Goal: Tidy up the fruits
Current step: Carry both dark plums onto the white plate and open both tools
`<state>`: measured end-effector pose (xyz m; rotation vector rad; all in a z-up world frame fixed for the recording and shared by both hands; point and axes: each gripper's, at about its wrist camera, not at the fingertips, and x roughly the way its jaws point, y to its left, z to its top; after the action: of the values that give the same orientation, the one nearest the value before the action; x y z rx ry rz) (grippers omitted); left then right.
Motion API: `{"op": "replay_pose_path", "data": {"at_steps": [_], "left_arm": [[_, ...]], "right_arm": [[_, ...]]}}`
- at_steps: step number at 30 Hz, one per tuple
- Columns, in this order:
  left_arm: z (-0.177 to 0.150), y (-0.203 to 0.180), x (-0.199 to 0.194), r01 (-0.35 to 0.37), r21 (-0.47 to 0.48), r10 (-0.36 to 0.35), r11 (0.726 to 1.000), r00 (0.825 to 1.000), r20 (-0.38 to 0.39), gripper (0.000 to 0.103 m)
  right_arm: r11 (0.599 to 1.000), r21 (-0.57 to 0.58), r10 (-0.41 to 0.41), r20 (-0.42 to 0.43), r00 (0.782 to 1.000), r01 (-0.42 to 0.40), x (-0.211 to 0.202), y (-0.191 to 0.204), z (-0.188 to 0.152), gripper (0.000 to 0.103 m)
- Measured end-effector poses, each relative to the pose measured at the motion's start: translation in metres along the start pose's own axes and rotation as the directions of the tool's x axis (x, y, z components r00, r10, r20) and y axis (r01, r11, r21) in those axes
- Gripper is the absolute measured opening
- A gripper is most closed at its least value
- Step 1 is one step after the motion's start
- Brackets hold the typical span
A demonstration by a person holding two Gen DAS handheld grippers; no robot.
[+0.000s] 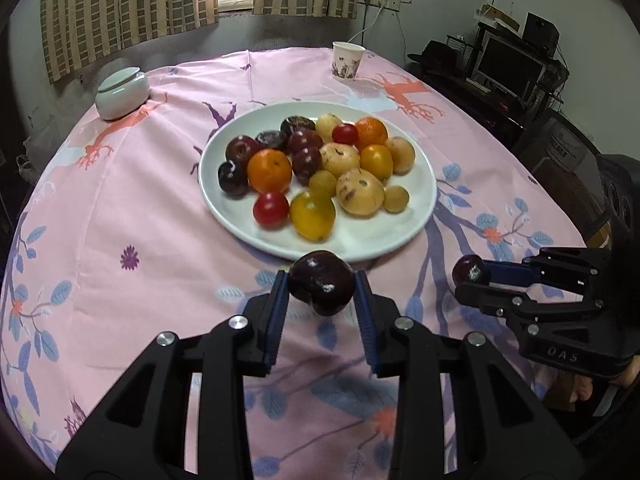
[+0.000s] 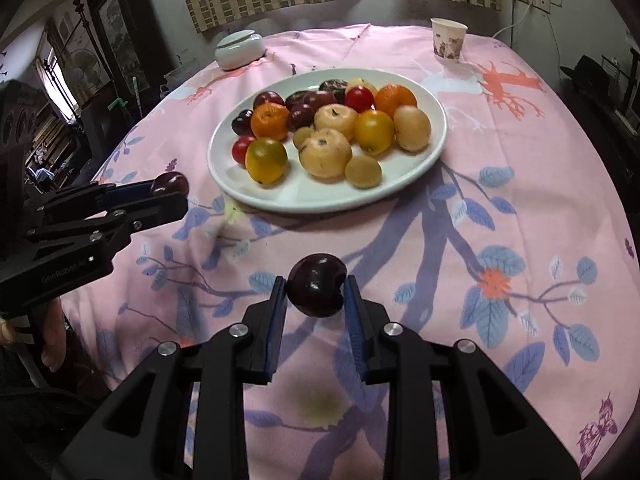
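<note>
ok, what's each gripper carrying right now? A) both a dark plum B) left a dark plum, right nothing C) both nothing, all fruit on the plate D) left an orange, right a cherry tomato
A: the left gripper is shut on a dark plum and the right gripper on a second dark plum, both held above the tablecloth short of the white plate.

"DAS" reads in raised letters on the black body of the right gripper point(image 1: 474, 276), at four o'clock in the left wrist view. "GenRobot.AI" is printed in pale letters on the side of the left gripper point(image 2: 176, 194), at nine o'clock in the right wrist view.
</note>
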<state>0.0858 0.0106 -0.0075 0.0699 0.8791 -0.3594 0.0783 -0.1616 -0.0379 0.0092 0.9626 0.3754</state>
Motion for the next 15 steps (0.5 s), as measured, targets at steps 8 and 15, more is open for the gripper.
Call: {"op": "replay_pose_path", "data": {"at_steps": [8,15], "left_arm": [[0.072,0.007,0.042,-0.019,-0.017,0.019,1.000,1.000,-0.008,0.033],[0.082,0.005,0.071,-0.019,-0.017,0.018,1.000,0.999,-0.045,0.034]], "right_arm": [[0.999,0.022,-0.048,0.044,0.998,0.047,0.023,-0.020,0.067,0.029],[0.996,0.046,-0.082,0.017,0.996,0.081,0.046,-0.040,0.084,0.029]]}}
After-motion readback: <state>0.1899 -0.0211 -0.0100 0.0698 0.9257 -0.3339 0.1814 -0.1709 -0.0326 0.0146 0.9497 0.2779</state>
